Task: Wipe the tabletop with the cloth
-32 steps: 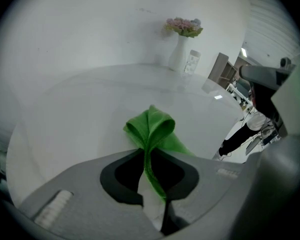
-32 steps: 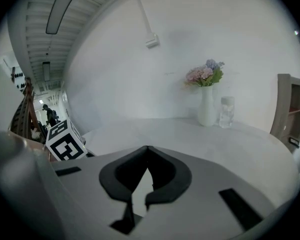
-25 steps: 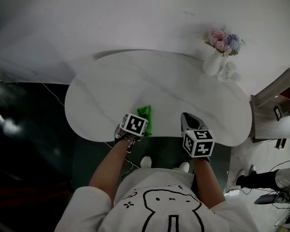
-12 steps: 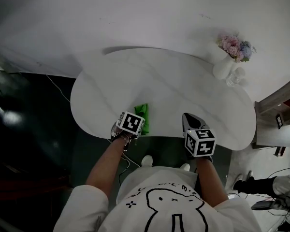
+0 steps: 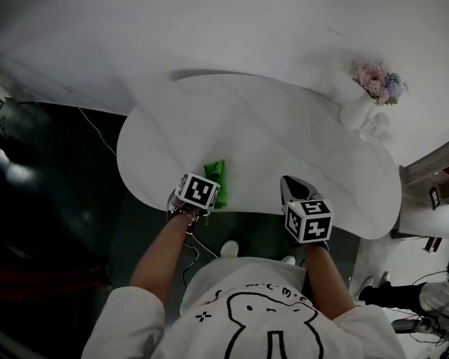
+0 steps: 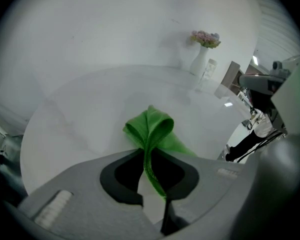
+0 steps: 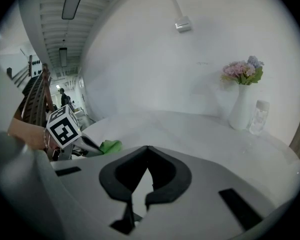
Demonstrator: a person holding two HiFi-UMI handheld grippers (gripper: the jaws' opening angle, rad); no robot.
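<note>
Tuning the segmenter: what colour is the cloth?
Bright green cloth, clearest in the left gripper view.

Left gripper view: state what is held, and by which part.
The left gripper is shut on the green cloth, pinching a gathered fold of it.

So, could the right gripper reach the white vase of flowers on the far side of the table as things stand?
Probably yes: the right gripper is empty, jaws together, and only bare white tabletop lies between it and the white vase of flowers, though that is a long stretch.
</note>
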